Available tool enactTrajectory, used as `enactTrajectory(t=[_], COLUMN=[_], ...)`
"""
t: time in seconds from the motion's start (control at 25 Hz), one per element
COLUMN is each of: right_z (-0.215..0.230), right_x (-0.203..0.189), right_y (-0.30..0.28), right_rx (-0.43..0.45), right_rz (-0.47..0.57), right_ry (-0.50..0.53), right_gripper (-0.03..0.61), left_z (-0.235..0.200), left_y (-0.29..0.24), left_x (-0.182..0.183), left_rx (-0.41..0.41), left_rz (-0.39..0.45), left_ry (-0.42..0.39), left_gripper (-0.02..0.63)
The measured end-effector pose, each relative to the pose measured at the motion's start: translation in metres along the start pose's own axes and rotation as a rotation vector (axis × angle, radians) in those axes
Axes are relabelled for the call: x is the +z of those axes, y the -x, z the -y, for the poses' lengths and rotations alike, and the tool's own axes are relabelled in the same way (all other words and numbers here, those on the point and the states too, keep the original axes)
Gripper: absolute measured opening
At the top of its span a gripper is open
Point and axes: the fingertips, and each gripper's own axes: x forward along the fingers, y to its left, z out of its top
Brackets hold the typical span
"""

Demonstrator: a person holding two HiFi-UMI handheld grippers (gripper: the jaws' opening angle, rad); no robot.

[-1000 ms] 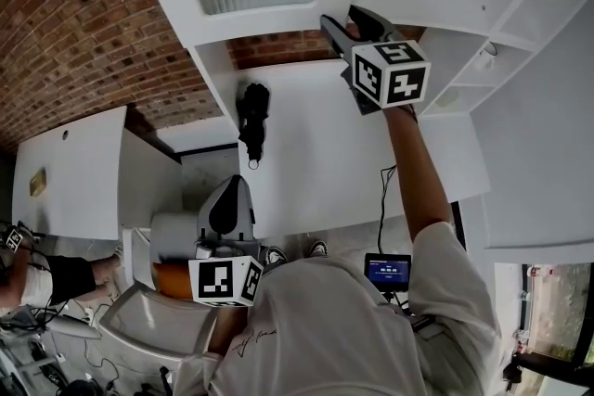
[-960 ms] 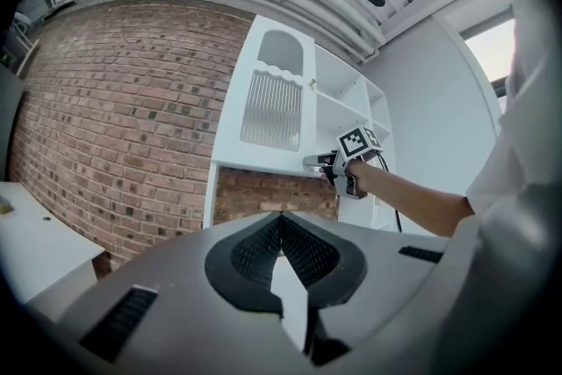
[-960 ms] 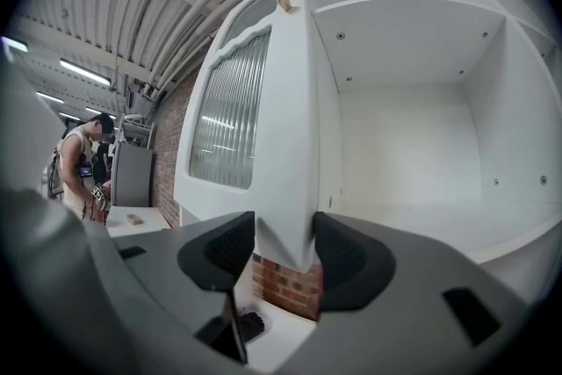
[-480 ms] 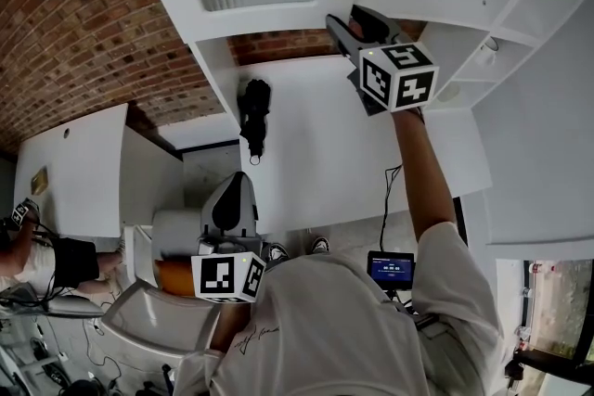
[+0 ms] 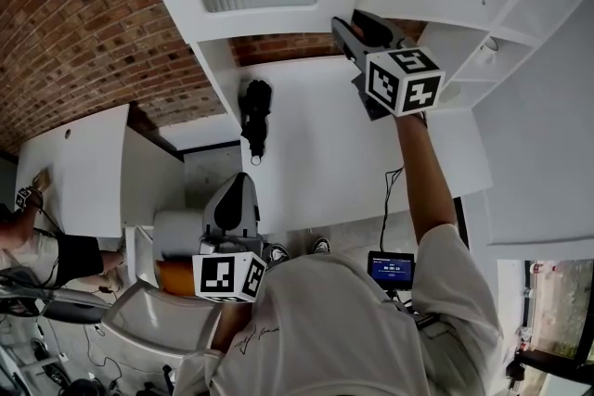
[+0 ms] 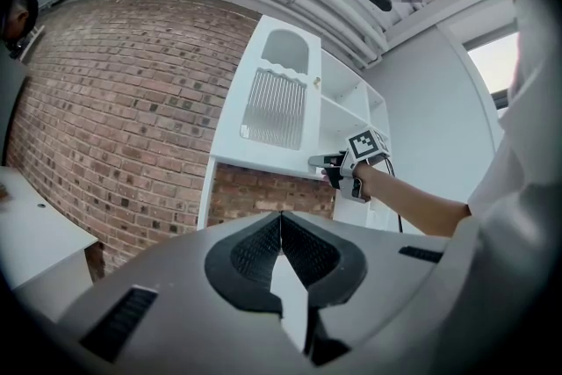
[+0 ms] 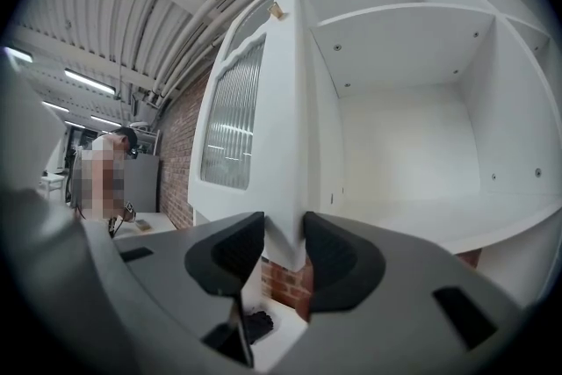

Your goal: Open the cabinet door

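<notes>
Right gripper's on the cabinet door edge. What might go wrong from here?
1. The right gripper, whose jaws have just been closing, pinches only the bottom corner of the cabinet door; it may slip off when pulled.
2. The door already stands swung out; pulling off its hinge arc could strain it.

The cabinet door [image 7: 279,110] is white around a pale ribbed pane [image 7: 233,118], and the shelves [image 7: 413,101] beside it are white. The brick wall [image 5: 74,23] is red-brown with light joints; the marker cube [image 5: 405,81] on the right gripper [image 7: 283,255] bears black-and-white squares
</notes>
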Motion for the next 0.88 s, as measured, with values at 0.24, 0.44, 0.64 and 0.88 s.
enactTrajectory(t=[0.24,0.44,0.64,0.88], right_z=[-0.006,-0.01,-0.013,-0.017], right_x=[0.0,0.0,0.001,0.001], right_y=[0.01,0.018,0.023,0.028], right_rx=[0.001,0.003,-0.002,0.006], right_rz=[0.01,0.021,0.025,0.031], right_ry=[-0.001,-0.005,-0.008,-0.024], right_gripper=[0.141,0.133,0.129,0.123], left_z=[-0.006,-0.008,-0.006,-0.007], left_y=[0.001,0.002,0.004,0.005], left_x=[0.0,0.001,-0.001,-0.004], left_rx=[0.012,0.014,0.008,0.011], left_rz=[0.008,0.004,0.007,0.012], left_ry=[0.01,0.021,0.041,0.049], left_gripper=[0.014,0.014,0.014,0.014])
